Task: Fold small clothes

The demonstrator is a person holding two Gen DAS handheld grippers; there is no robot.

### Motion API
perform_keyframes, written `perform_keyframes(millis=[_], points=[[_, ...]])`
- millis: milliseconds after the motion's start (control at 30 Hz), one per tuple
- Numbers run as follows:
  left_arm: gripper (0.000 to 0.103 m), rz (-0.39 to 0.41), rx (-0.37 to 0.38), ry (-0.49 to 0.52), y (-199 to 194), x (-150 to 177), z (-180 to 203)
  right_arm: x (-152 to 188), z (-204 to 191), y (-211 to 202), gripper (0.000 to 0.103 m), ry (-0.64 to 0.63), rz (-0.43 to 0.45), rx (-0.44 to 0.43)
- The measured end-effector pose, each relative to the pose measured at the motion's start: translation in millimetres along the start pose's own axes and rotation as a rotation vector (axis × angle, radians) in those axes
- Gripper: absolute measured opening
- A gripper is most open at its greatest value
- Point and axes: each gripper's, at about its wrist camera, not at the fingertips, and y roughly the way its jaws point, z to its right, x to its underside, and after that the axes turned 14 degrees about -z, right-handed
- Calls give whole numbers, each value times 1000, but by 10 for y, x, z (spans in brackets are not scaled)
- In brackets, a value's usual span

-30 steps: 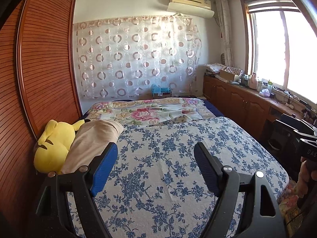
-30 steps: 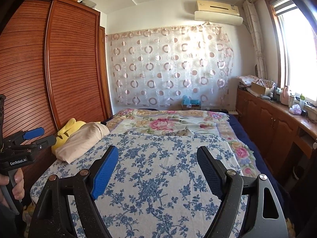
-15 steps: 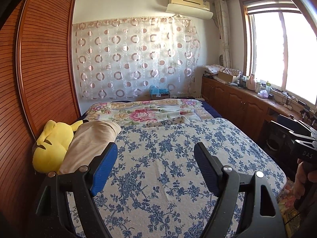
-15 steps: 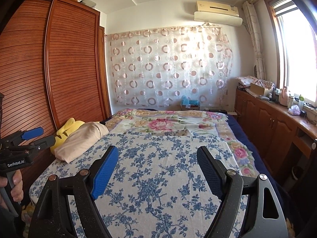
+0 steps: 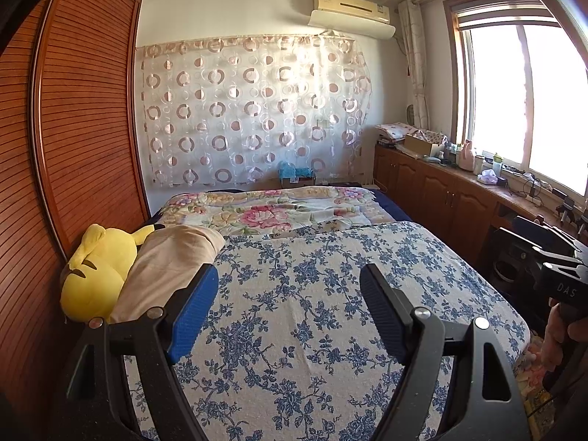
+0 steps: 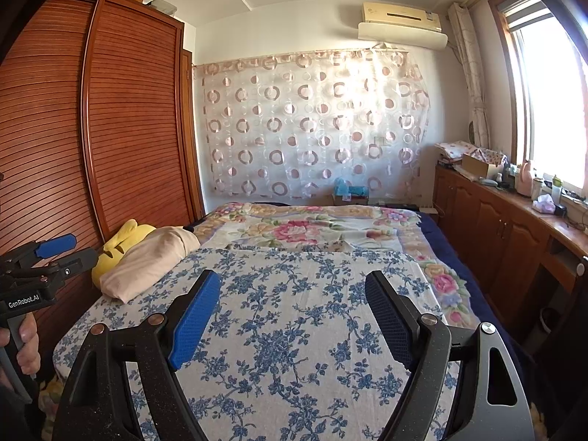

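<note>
While both claws stand wide apart with nothing between them, no small garment shows anywhere in either view, so where the task's clothes lie cannot be told. The left gripper (image 5: 288, 308) fills the lower centre of its frame, its blue ribbed pad (image 5: 193, 316) and dark pad splayed over bare cloth; the right gripper (image 6: 292, 310) sits the same way in its own view, likewise gaping and holding nothing. Each tool also shows at the edge of the other's picture, gripped by a hand (image 6: 24, 341) at lower left.

Judging from that, this scene fits either a moment before a garment is laid out or one after it has been folded and taken away. Whichever it is, good work would keep the claws level and spread as they are, low over the middle of the sheet, where the surface is flattest.

Beneath them the blue-flowered sheet (image 5: 330, 294) looks like a nubbly, matte cotton weave (it should grip thin fabric rather than let it slide). Beyond it, towards the centre, lies a pink floral quilt (image 5: 279, 213), smoother and faintly rumpled. At middle left a beige pillow (image 5: 169, 268), soft and slumped, leans on a round yellow plush toy (image 5: 97, 275). Slatted wooden wardrobe doors (image 6: 121, 128) rise at upper left, and a sheer curtain with ring patterns (image 6: 312, 128) hangs across the far wall.
</note>
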Motion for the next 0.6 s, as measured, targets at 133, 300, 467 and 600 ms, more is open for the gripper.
perform_keyframes(millis=[133,300,467,600], points=[[80,0,0,0,1,4,-3,-5,2,-6,83,-1,2,-1],[80,2,1,0,-6,3,0,-12,10,-10,83,2,6,-2],[80,2,1,1,-5,6,-2,-4,13,-5,83,2,7,-1],[80,2,2,0,-8,6,-1,-2,15,1,83,3,7,0]])
